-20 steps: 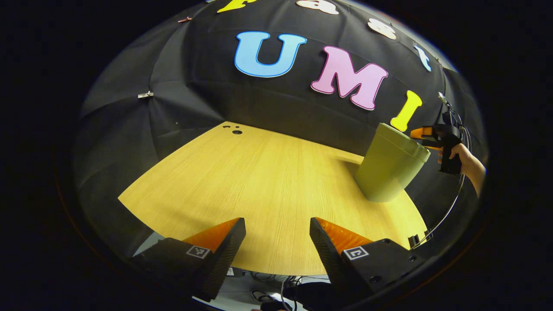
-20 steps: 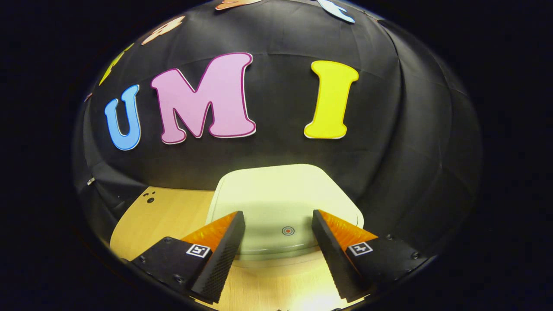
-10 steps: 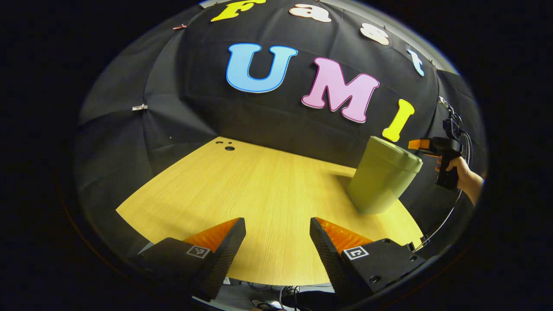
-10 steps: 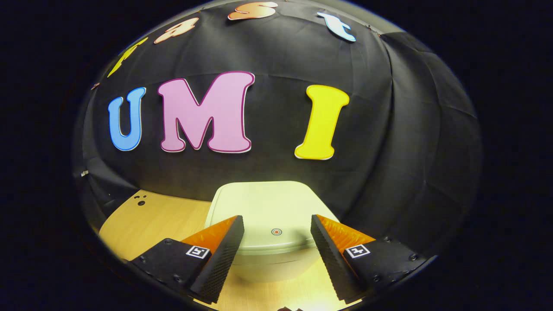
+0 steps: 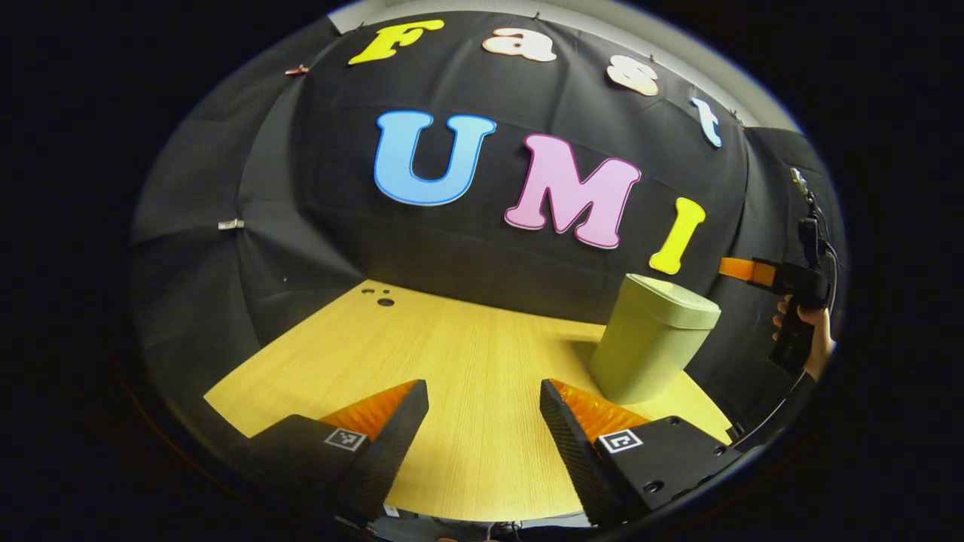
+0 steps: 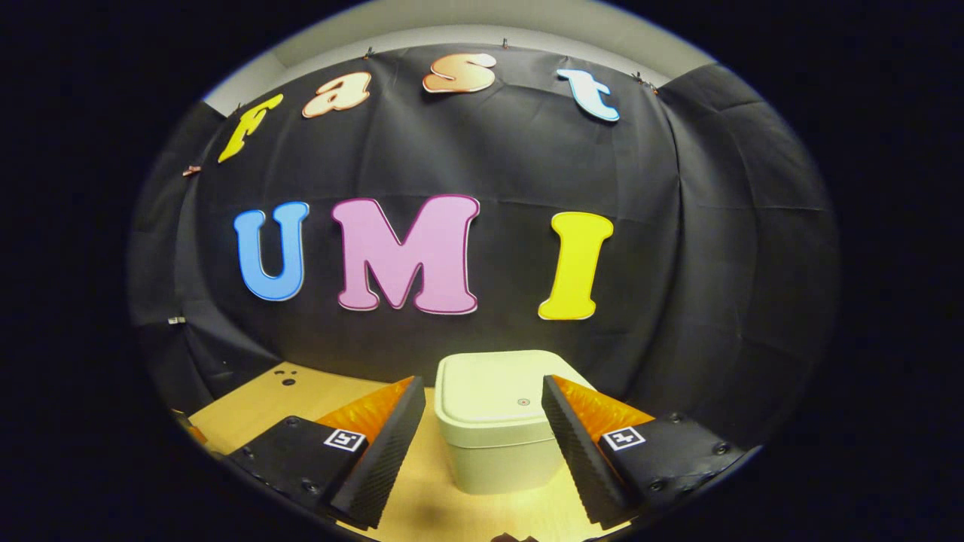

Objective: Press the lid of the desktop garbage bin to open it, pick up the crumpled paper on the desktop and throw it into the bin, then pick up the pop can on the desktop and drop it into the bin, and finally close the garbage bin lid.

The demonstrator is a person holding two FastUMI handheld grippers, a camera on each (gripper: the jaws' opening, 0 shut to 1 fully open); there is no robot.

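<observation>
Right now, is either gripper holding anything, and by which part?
Nothing is held. The left gripper and the right gripper are both open with nothing between their fingers; the garbage bin stands apart, lid down.

left gripper (image 5: 482, 429) — black mounts, 2 square tags, screws | right gripper (image 5: 734, 268) — black handle, cable

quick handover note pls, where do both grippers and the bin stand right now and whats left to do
Left gripper: open, holding nothing, over the wooden table.
Right gripper: open, holding nothing, facing the garbage bin from the front; also in the left gripper view, off the bin's right side, not touching it.
The green bin stands upright at the table's back right, lid shut.
No crumpled paper or pop can on the visible table. Judging by that and the shut lid, the job looks finished; check inside the bin to confirm.
</observation>
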